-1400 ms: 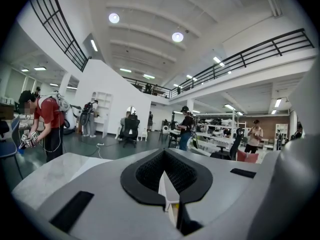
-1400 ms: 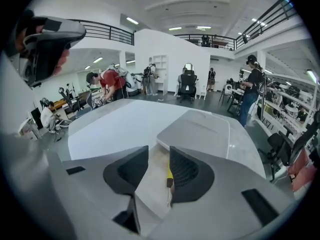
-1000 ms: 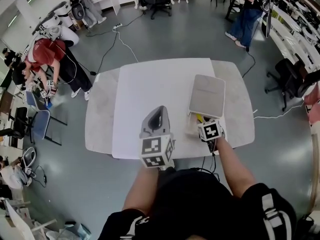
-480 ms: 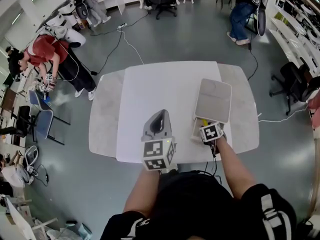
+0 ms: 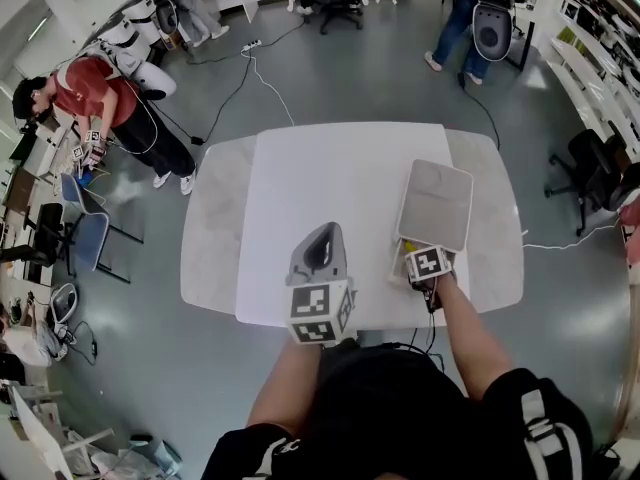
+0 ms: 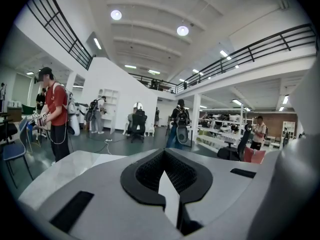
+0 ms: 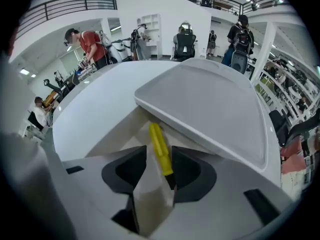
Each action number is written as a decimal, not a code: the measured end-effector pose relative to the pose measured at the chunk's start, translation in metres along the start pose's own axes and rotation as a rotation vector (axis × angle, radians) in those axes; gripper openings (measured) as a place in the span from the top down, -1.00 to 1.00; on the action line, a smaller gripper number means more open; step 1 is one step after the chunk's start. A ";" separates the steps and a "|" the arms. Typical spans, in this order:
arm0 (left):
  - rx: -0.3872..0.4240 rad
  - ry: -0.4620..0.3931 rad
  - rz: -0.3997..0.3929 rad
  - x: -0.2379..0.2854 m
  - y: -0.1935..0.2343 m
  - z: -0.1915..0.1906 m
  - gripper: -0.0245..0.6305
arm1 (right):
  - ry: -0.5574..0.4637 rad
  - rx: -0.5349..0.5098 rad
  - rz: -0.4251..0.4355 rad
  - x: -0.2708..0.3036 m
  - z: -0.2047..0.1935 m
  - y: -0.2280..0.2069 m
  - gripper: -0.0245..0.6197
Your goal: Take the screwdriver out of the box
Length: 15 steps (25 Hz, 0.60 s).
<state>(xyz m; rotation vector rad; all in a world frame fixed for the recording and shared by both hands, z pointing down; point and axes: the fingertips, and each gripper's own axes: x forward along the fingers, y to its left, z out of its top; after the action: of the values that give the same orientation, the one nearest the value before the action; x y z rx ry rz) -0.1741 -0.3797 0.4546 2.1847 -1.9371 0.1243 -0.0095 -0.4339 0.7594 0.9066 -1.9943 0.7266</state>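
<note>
The grey box (image 5: 398, 258) stands at the table's right, its lid (image 5: 437, 204) raised and leaning back. In the right gripper view a yellow-handled screwdriver (image 7: 159, 145) lies on the box floor under the lid (image 7: 210, 109). My right gripper (image 7: 159, 156) points steeply down into the box, open. The handle's near end lies between its jaws, close to the right pad (image 7: 186, 170), and is not pinched. In the head view the marker cube of the right gripper (image 5: 428, 265) covers most of the box's inside. My left gripper (image 5: 318, 260) hovers over the table's middle front, shut and empty, its pads (image 6: 150, 176) meeting at the tips.
A white sheet (image 5: 330, 183) covers the middle of the grey table (image 5: 210, 228). A person in red (image 5: 90, 93) stands on the floor at the far left, with another person (image 5: 455, 18) at the back. Office chairs (image 5: 590, 163) and cables lie around the table.
My right gripper has sunk lower into the open box over the screwdriver. The left gripper has hardly moved. The person at the back has walked on.
</note>
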 end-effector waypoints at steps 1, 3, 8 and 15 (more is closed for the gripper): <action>-0.001 0.002 0.001 0.000 0.000 0.000 0.89 | -0.016 -0.001 0.031 0.003 0.003 0.006 0.49; -0.001 0.005 0.002 0.000 0.001 -0.001 0.89 | -0.011 -0.010 0.048 0.005 0.000 0.011 0.49; 0.004 0.006 0.005 -0.003 0.005 -0.001 0.89 | 0.028 -0.029 0.070 0.006 -0.009 0.026 0.70; 0.012 0.004 0.002 -0.005 0.001 -0.002 0.89 | 0.098 -0.105 0.013 -0.010 -0.028 0.021 0.70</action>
<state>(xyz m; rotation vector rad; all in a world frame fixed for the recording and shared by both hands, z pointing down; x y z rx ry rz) -0.1758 -0.3747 0.4553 2.1885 -1.9409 0.1412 -0.0098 -0.3975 0.7616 0.7825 -1.9338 0.6548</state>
